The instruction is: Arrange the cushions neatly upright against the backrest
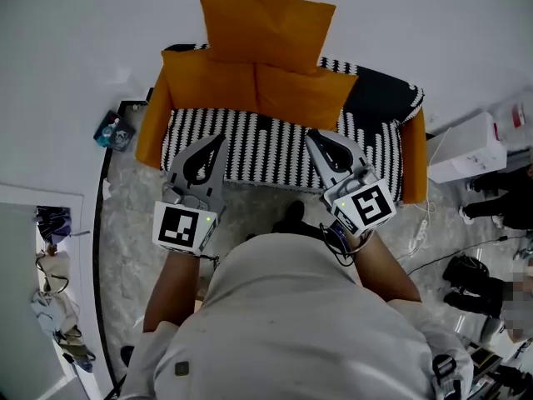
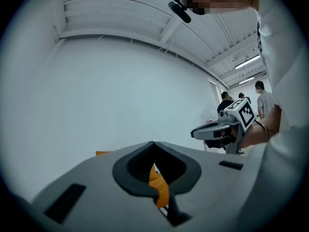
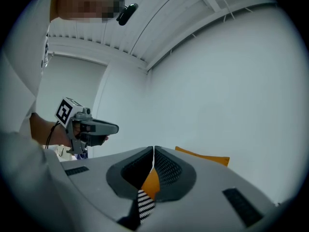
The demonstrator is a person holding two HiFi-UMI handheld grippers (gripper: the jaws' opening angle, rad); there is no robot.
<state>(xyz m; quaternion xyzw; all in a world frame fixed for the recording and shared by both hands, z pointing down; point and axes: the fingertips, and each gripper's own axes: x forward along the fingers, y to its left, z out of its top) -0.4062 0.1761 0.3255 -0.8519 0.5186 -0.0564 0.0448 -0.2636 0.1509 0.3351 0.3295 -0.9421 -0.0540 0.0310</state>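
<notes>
Three orange cushions (image 1: 266, 27) crowd the back of one sofa (image 1: 275, 152), seat front open before left gripper (image 1: 218, 142) and right gripper (image 1: 315, 137), both pressed together.

Head view: above the person's shoulders, facing steeply down, near the sofa (image 1: 283, 152), with the left gripper (image 1: 221, 140) and right gripper (image 1: 313, 137) in frame. Left and right gripper views: low, level along their own jaws toward the white wall (image 2: 120, 95), each showing the other gripper sideways. All three views share the orange cushions (image 1: 266, 32).
</notes>
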